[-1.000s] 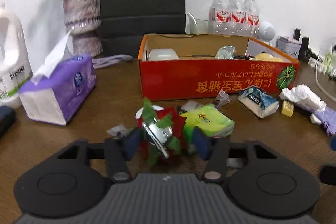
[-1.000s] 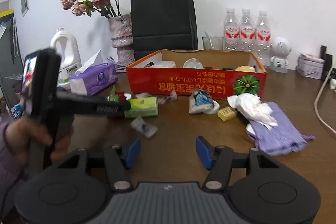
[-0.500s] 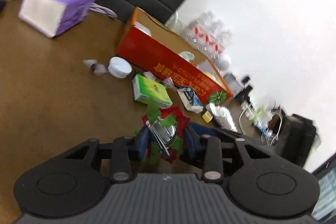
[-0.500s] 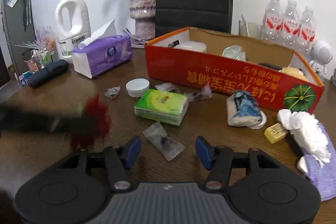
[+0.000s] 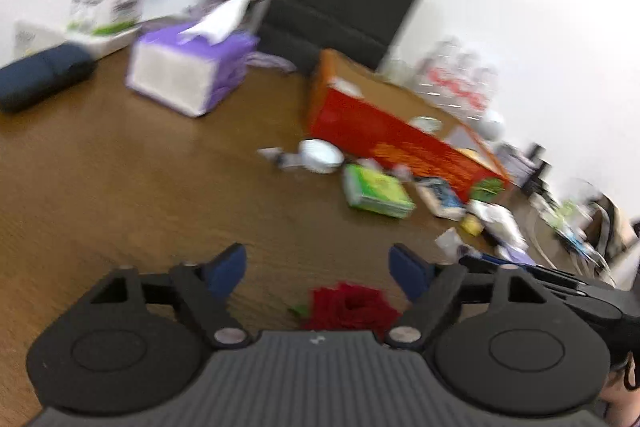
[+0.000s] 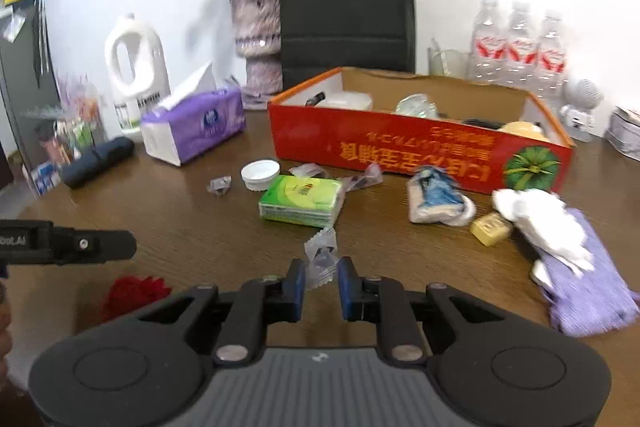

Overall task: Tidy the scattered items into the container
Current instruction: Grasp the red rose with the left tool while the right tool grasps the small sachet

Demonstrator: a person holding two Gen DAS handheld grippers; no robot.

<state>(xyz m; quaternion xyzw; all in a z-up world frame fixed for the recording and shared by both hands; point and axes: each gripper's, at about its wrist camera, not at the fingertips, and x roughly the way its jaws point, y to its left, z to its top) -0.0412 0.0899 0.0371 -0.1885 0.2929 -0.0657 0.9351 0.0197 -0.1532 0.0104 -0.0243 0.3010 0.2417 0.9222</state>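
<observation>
The red cardboard box (image 6: 420,151) stands at the back of the table and holds several items; it also shows in the left wrist view (image 5: 400,139). My left gripper (image 5: 318,265) is open and empty above a red flower-like item (image 5: 348,305), which also shows on the table in the right wrist view (image 6: 134,291). My right gripper (image 6: 320,283) is closed on a clear plastic wrapper (image 6: 320,257) at the table's front. A green tissue pack (image 6: 302,201), a white lid (image 6: 260,173), a blue-white packet (image 6: 434,193), a yellow block (image 6: 490,227) and crumpled white paper (image 6: 536,223) lie in front of the box.
A purple tissue box (image 6: 196,123), a white jug (image 6: 134,67), a vase of flowers (image 6: 258,39) and a black bag (image 6: 346,3) stand at the back left. Water bottles (image 6: 520,43) stand behind the box. A purple cloth (image 6: 584,287) lies at the right.
My left gripper opened and let go of the red flower-like item, which now lies on the table below it. My right gripper closed on the clear wrapper.
</observation>
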